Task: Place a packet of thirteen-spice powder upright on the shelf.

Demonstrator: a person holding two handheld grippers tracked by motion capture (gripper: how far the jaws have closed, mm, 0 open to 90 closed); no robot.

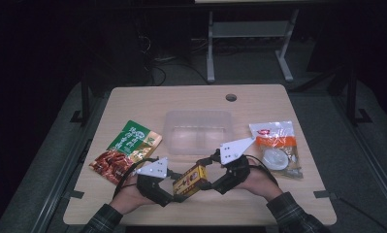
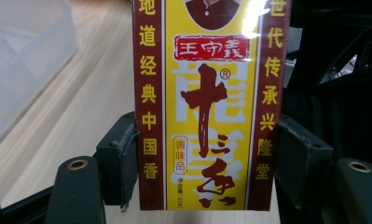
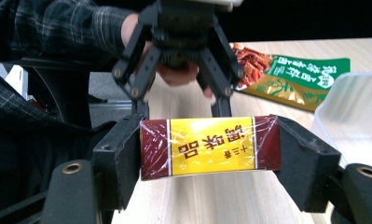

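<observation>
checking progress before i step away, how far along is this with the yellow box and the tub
Done: nothing lies in the clear tub yet. In hand: the yellow box sits near the table's front edge, gripped at both ends by the left gripper and the right gripper. Left: if the tub is the goal, the box, the green and red packet and the white and orange packet remain outside it.

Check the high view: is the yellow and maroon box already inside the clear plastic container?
No, the box is held between the two tools near the table's front edge, apart from the clear container behind it.
</observation>
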